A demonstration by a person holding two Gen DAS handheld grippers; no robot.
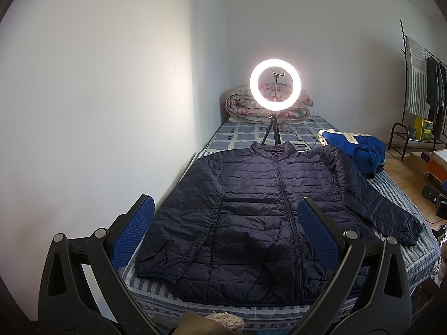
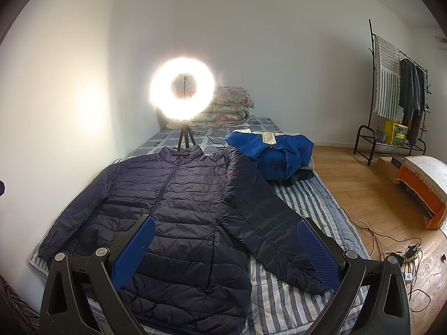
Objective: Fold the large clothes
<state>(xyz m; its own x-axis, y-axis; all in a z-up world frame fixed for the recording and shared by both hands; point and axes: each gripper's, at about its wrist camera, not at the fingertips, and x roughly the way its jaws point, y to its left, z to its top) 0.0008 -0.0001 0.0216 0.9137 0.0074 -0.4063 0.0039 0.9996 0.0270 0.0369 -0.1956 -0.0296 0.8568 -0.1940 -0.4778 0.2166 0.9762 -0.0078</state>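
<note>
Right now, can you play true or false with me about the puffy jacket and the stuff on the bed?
1. The navy puffer jacket lies spread flat on the bed, zipped up. True.
2. The left gripper is squeezing a sleeve. False: its jaws are wide open and hold nothing.
3. A blue garment sits bunched up beyond the jacket's outstretched sleeve. True.
4. The ring light is switched off. False: it glows brightly on its tripod.
5. The right gripper is open above the jacket. True.
6. The folded floral quilt lies on the floor. False: it sits at the far end of the bed.
</note>
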